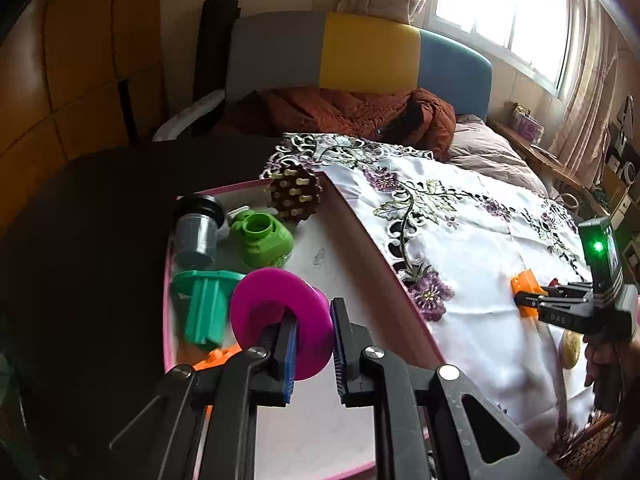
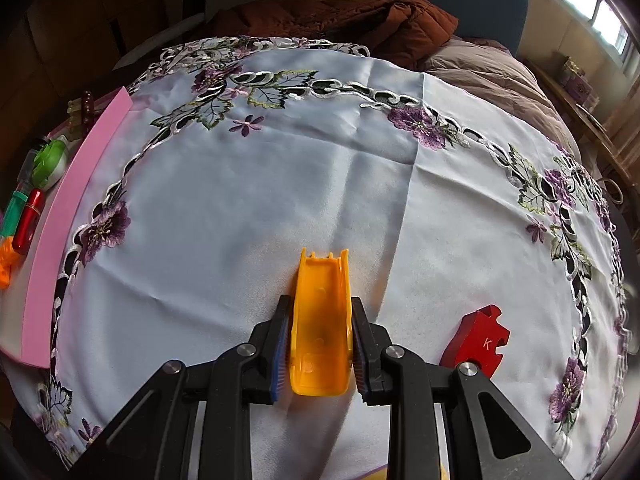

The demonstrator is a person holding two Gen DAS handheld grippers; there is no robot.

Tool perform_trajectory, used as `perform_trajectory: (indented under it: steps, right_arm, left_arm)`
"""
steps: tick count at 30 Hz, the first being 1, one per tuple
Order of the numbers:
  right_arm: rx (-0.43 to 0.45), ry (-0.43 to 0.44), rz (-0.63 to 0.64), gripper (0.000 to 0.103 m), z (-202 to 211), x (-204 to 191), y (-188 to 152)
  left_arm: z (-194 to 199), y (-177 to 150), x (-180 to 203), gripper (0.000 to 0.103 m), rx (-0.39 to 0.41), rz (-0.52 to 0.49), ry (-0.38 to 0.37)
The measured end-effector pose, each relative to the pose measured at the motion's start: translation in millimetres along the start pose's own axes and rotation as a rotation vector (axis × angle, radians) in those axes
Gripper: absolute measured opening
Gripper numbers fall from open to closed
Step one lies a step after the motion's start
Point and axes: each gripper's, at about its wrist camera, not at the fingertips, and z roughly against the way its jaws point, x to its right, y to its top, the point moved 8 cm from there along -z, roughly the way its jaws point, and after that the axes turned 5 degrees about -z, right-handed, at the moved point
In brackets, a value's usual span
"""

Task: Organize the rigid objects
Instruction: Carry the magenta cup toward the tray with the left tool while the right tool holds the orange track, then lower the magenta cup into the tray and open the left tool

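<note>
My left gripper (image 1: 314, 344) is over the pink-rimmed tray (image 1: 356, 232), shut on the rim of a magenta spool (image 1: 276, 312). In the tray lie a teal flanged piece (image 1: 204, 304), a green piece (image 1: 262, 238), a grey cylinder (image 1: 198, 230), a pine-cone-like piece (image 1: 296, 192) and an orange piece (image 1: 218, 358). My right gripper (image 2: 320, 344) is shut on a yellow-orange channel-shaped piece (image 2: 322, 320) over the white embroidered cloth (image 2: 280, 200); it also shows in the left wrist view (image 1: 532, 300). A red puzzle piece (image 2: 478, 340) marked K lies to its right.
The tray's pink wall (image 2: 60, 216) runs along the cloth's left side; a red cylinder (image 2: 28, 220) lies inside. A rust jacket (image 1: 340, 116) and a bed with a colored headboard (image 1: 368, 52) lie behind. A yellowish round object (image 1: 570, 348) lies near the right hand.
</note>
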Motion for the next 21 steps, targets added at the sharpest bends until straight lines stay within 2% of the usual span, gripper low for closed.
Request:
perform_trajectory:
  steps: [9, 13, 16, 18, 21]
  right_arm:
    - [0.000, -0.007, 0.015, 0.027, 0, -1, 0]
    - [0.000, -0.008, 0.019, 0.027, 0, -1, 1]
    - [0.000, -0.008, 0.021, 0.027, 0, 0, 1]
    - [0.001, -0.010, 0.025, 0.027, 0, -1, 1]
    - [0.002, -0.010, 0.031, 0.027, 0, -1, 1]
  left_arm:
    - [-26, 17, 3, 0.014, -0.025, -0.003, -0.002]
    - [-41, 23, -4, 0.014, -0.055, 0.064, -0.046]
    - [-48, 30, -8, 0.014, -0.059, 0.133, -0.115]
    - [-53, 33, -12, 0.014, -0.061, 0.162, -0.127]
    - [-59, 36, -13, 0.014, -0.057, 0.170, -0.151]
